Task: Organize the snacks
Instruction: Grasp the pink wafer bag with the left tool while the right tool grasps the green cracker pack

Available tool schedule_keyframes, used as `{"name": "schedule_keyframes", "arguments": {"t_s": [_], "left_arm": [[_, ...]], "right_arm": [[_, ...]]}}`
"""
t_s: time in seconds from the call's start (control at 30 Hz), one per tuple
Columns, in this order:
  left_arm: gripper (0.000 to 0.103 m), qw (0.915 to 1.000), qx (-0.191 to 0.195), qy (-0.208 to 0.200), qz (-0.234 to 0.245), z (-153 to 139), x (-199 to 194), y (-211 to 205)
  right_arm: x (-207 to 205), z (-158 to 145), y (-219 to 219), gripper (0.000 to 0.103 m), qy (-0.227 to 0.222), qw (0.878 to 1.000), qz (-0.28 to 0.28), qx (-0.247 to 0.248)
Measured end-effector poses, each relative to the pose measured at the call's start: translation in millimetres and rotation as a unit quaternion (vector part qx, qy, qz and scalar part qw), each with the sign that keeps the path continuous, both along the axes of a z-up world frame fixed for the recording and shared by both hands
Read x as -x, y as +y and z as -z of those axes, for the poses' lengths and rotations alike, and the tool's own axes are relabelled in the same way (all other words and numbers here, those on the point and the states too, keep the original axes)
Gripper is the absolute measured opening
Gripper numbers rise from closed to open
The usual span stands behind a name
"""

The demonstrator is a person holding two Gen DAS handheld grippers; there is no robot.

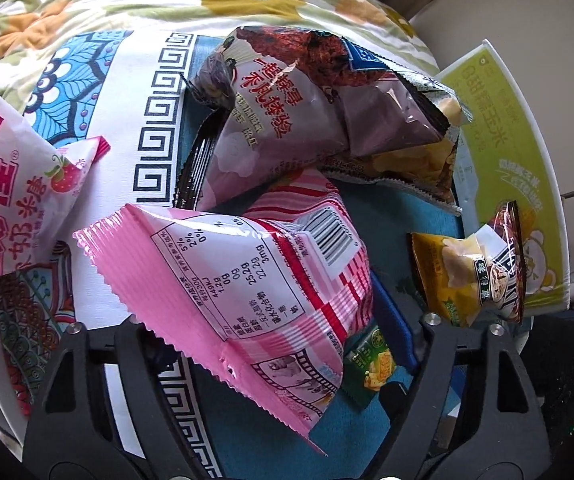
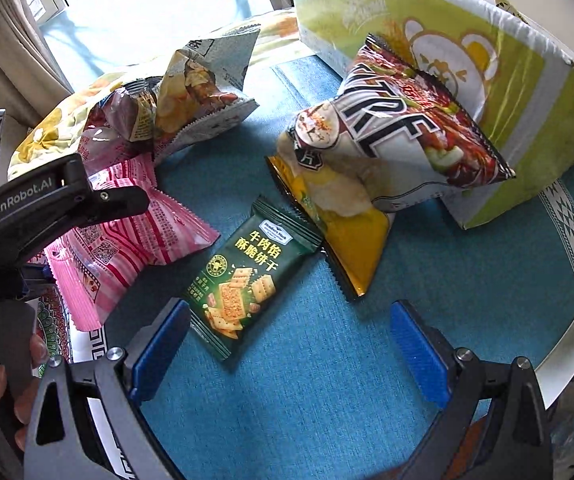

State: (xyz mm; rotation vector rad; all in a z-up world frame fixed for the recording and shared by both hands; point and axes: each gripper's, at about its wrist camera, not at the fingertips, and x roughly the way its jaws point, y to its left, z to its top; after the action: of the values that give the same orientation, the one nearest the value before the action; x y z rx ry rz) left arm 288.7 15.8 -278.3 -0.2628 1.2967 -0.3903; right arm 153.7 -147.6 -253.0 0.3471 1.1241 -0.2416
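A pink striped snack bag (image 1: 255, 272) fills the gap between my left gripper's (image 1: 279, 320) fingers, and both pads press on its sides. In the right wrist view one left finger (image 2: 119, 200) lies over the same pink bag (image 2: 135, 248). My right gripper (image 2: 291, 340) stands open just above the blue cloth (image 2: 327, 400). A dark green cracker packet (image 2: 243, 276) lies flat with its near end beside the right gripper's left blue pad, untouched. This green packet (image 1: 371, 368) also shows under the pink bag's edge.
A mauve bag (image 1: 287, 120) lies on a chip bag (image 1: 419, 160) behind. A yellow chip bag (image 2: 347, 248) and a red-white bag (image 2: 407, 140) lean on a green box (image 2: 527, 92). A strawberry candy bag (image 1: 11, 184) lies left. The table's white rim (image 2: 567, 340) curves right.
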Motion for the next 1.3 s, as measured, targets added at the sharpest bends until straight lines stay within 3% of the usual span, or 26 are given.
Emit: {"name": "schedule_keyframes", "arguments": {"t_s": [0.2, 0.47, 0.7, 0.97, 1.07, 1.3], "left_arm": [[0.062, 0.9999, 0.004, -0.009, 0.009, -2.5, 5.1, 3.0], [0.061, 0.9997, -0.012, -0.018, 0.014, -6.7, 16.4, 18.6], [0.061, 0.9998, -0.014, -0.009, 0.011, -7.6, 27.0, 33.9], [0.06, 0.9997, -0.019, -0.01, 0.013, -6.9, 35.0, 43.2], [0.06, 0.9997, -0.02, -0.011, 0.011, -7.2, 36.1, 43.5], [0.059, 0.9988, -0.042, -0.022, 0.016, -18.3, 43.1, 40.1]], "right_arm": [[-8.6, 2.7, 11.2, 0.099, 0.0, 1.0, 0.001, 0.006], [-26.5, 10.8, 22.2, 0.098, 0.011, 1.0, -0.009, 0.015], [-33.4, 15.8, 35.1, 0.089, 0.012, 0.999, -0.029, 0.039], [-35.3, 14.2, 44.3, 0.062, 0.004, 0.995, -0.066, 0.077], [-34.0, 11.5, 49.6, 0.044, -0.003, 0.993, -0.085, 0.078], [-35.3, 7.1, 49.8, 0.042, -0.009, 0.993, -0.095, 0.064]]}}
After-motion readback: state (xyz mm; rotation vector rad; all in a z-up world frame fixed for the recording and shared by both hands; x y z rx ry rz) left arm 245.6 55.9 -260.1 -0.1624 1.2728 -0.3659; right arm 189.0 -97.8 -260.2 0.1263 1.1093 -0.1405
